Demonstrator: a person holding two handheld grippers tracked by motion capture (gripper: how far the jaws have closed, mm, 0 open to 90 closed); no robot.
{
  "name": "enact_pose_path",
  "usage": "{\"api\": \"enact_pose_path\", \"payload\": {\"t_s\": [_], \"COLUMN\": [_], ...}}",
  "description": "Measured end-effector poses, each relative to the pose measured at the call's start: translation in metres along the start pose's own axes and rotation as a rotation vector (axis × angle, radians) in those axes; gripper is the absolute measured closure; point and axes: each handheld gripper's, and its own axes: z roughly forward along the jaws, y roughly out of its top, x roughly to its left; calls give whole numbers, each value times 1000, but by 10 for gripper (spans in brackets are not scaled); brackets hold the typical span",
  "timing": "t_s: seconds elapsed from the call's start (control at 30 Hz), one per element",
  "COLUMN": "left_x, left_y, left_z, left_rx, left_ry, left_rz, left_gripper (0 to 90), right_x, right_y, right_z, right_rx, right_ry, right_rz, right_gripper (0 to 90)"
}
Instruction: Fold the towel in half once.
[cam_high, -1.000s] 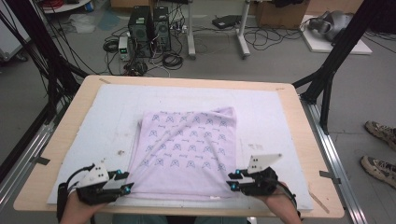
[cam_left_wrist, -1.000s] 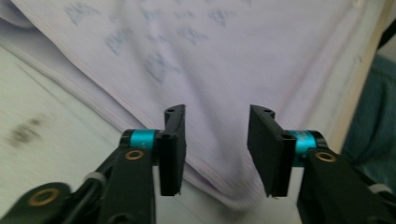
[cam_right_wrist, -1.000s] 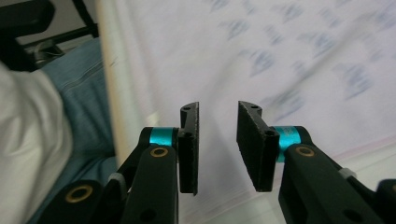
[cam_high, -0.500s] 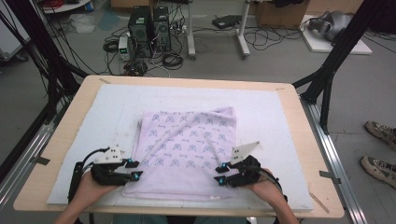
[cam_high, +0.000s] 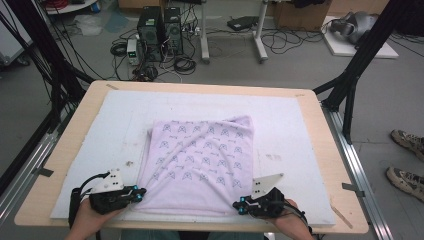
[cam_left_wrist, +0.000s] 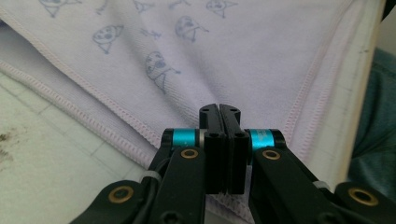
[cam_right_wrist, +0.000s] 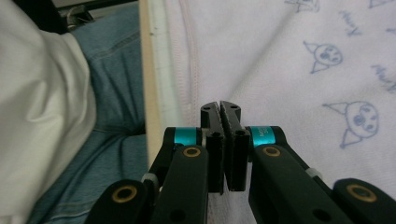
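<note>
A pale lilac cloth (cam_high: 200, 155) printed with small cat faces lies folded on the white mat (cam_high: 300, 125). My left gripper (cam_high: 139, 193) rests at its near left corner, jaws pressed together over the hemmed edge (cam_left_wrist: 140, 130). The left gripper (cam_left_wrist: 219, 108) has just been closing, and cloth (cam_left_wrist: 233, 56) lies under its tips. My right gripper (cam_high: 238, 206) sits at the near right corner. The right gripper (cam_right_wrist: 221, 105) has also just been closing, and its jaws meet over the cloth (cam_right_wrist: 280, 56) beside the hem. The pinch itself is hidden by the jaws.
The mat covers a wooden table (cam_high: 80, 125) with black frame posts (cam_high: 360, 65) at its corners. The person's jeans (cam_right_wrist: 116, 93) and white shirt (cam_right_wrist: 42, 93) are just past the near edge. Computer towers (cam_high: 160, 30) and cables stand on the floor beyond, and shoes (cam_high: 407, 140) show at right.
Both grippers moved inward from beside the cloth onto its near corners, then drew back to the near edge. Their jaws went from apart to shut.
</note>
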Motion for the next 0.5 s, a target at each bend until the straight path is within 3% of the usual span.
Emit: {"api": "enact_pose_path", "payload": {"t_s": [0.03, 0.07, 0.1, 0.13, 0.23, 0.3, 0.37, 0.47, 0.5], "left_x": [2, 5, 13, 21, 49, 73, 98, 128, 136], "left_y": [1, 4, 11, 18, 42, 61, 77, 97, 101], "left_z": [-1, -3, -4, -4, -2, 3, 12, 31, 36], "left_rx": [-1, -7, -12, -31, -64, -97, -121, -78, -74], "left_ry": [-6, 3, 31, 40, 94, 166, 170, 226, 227], "left_rz": [-1, -8, -26, -37, -89, -96, -149, -175, -193], "left_gripper": [870, 813, 682, 632, 597, 596, 596, 567, 545], "right_x": [-1, -4, -9, -18, -45, -68, -93, -129, -139], "right_y": [0, 0, 2, 5, 22, 34, 46, 59, 63], "right_z": [-2, -5, -10, -16, -27, -30, -31, -30, -29], "right_rx": [-4, -6, -8, -31, -59, -66, -54, -41, -30], "right_ry": [15, 15, -5, -32, -125, -174, -216, -250, -257], "right_rz": [8, 22, 57, 62, 73, 83, 92, 132, 143], "right_gripper": [840, 696, 677, 666, 670, 666, 653, 619, 598]}}
